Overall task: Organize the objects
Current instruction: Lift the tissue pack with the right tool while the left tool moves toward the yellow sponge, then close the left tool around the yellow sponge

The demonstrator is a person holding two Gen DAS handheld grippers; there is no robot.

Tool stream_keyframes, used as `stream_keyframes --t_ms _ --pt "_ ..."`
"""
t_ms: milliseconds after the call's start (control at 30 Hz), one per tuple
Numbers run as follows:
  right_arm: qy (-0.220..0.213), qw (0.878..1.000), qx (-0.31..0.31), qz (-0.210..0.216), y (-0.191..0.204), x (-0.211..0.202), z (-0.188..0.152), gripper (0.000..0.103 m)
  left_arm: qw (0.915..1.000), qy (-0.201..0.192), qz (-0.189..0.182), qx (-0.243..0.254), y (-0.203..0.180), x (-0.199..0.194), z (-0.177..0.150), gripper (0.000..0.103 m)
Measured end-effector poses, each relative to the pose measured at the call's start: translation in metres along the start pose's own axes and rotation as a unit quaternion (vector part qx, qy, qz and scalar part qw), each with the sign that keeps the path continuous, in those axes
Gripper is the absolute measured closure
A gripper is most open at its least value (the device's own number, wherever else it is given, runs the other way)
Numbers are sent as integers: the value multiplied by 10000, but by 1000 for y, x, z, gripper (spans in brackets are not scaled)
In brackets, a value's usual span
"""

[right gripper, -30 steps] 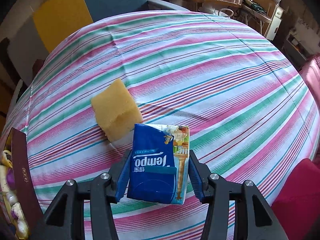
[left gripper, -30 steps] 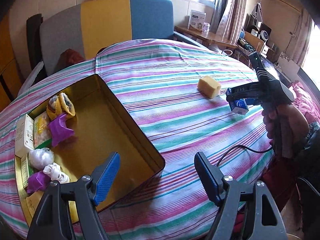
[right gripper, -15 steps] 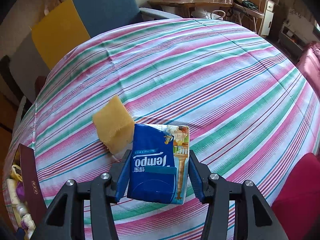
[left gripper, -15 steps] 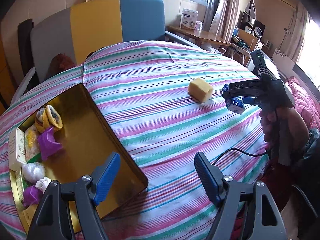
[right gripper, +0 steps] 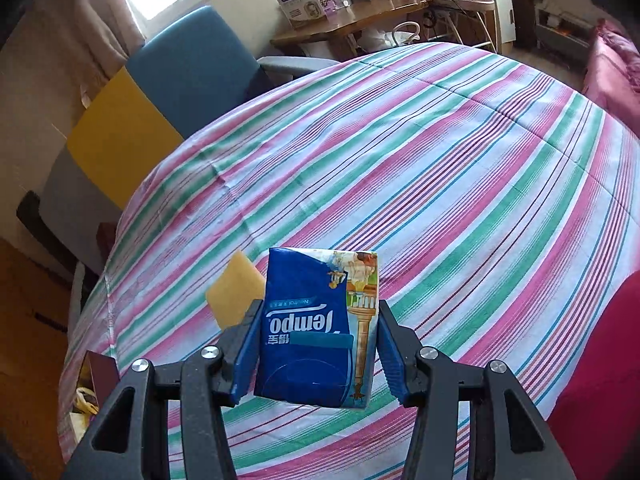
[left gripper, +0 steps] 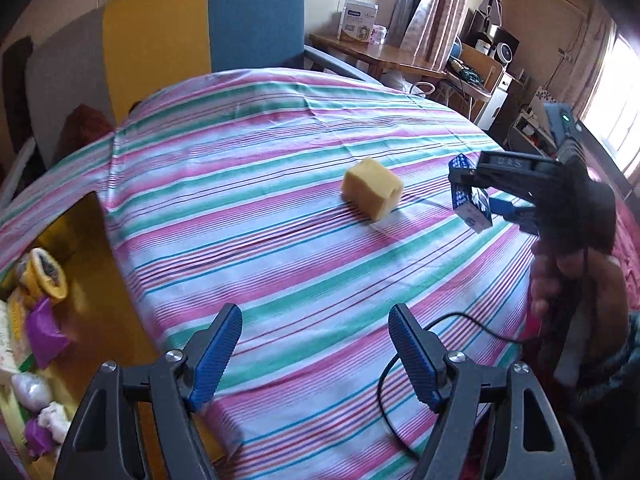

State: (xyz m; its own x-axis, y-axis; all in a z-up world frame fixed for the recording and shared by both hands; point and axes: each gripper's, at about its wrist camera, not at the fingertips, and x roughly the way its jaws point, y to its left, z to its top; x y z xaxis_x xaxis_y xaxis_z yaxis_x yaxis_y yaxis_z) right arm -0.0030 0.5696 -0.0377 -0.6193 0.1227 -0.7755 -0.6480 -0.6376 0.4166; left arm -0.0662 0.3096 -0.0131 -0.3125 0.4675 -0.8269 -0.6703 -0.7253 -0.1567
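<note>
Right gripper pinching a blue Tempo tissue pack above the striped cloth.

The tissue pack is a soft blue packet with white lettering seen upside down and a printed column and figures along one edge; the right fingers press its two sides and hold it off the counter, near a yellow sponge block that lies on the cloth. In the right wrist view the pack covers part of the sponge. The left gripper has its fingers spread wide with nothing between them. The gold tin box at the left edge is cut off by the frame, and the small wrapped items inside are blurred and hard to identify.
</note>
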Motion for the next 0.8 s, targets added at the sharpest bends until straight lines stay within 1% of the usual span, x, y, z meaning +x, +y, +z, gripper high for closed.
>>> stream_keyframes --t_ms 100,167,400,500,567,633,700,733,800 --pt "-84 9995 251 157 -8 -4 3 49 9995 79 -226 -191 -4 18 18 27" --pt "-102 9988 392 259 -12 -6 4 49 9989 137 -337 -291 -7 32 32 32" --pt "-72 9972 578 462 -17 -5 5 49 9956 333 -609 -629 -23 88 80 32" --pt "-36 9966 629 529 -18 -3 5 49 9923 414 -771 -880 -31 114 101 32" --pt "-48 9961 687 554 -20 -3 5 49 9893 450 -888 -1067 -34 129 111 30" --pt "-57 9955 757 574 -23 -3 5 49 9886 510 -787 -1182 -39 147 122 29" --pt "-56 9949 817 594 -24 -2 6 49 9886 644 -704 -1168 -45 165 127 26" --pt "-50 9947 840 596 -25 -1 6 49 9897 666 -559 -1138 -48 172 129 21" --pt "-19 9944 864 605 -26 0 6 49 9929 704 -284 -917 -54 182 129 20"
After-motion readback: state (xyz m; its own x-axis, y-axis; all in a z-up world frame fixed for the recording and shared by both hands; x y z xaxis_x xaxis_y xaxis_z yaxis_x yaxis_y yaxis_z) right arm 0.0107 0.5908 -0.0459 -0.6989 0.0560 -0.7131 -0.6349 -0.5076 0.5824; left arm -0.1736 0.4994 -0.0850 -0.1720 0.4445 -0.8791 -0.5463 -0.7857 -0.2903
